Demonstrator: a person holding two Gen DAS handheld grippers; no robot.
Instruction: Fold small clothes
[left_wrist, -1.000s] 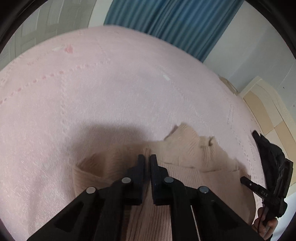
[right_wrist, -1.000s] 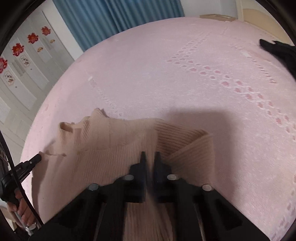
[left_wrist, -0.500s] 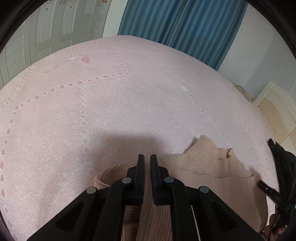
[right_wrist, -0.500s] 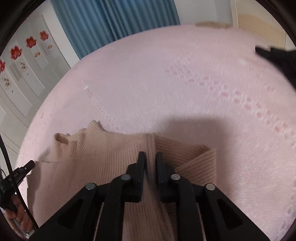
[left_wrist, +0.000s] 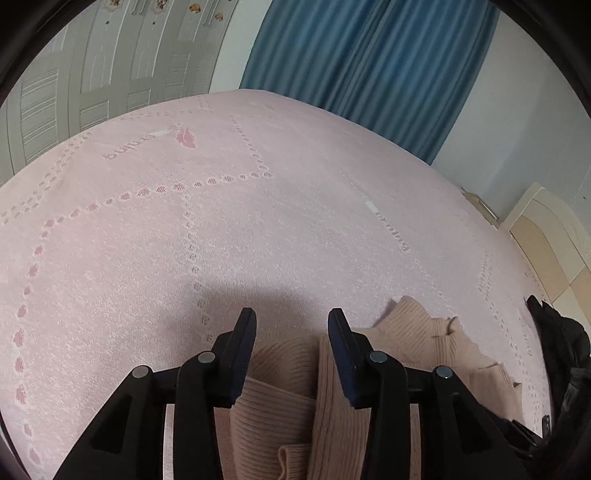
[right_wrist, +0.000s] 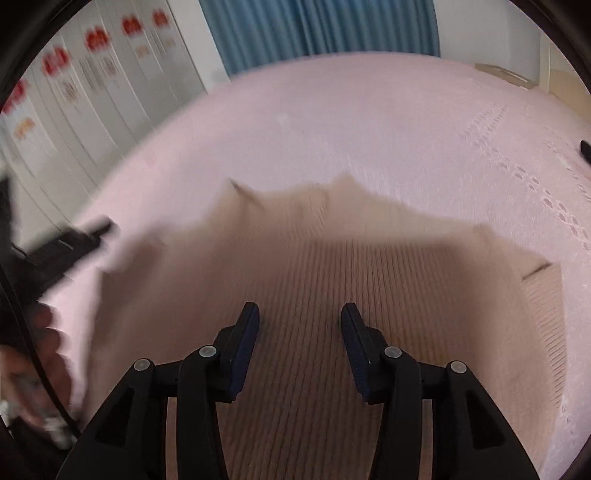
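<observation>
One beige ribbed sweater (left_wrist: 413, 332) lies on one pink bed cover (left_wrist: 295, 221). Two grippers show: the left gripper (left_wrist: 291, 325) and the right gripper (right_wrist: 299, 317). One black garment (left_wrist: 561, 339) lies beside the sweater.

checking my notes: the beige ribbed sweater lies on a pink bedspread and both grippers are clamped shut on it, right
Not quite. The beige ribbed sweater does lie on the pink bedspread, but neither gripper is clamped on it. Both wrist views show the left gripper and right gripper with jaws apart and opening, pads clear of the knit.
</observation>
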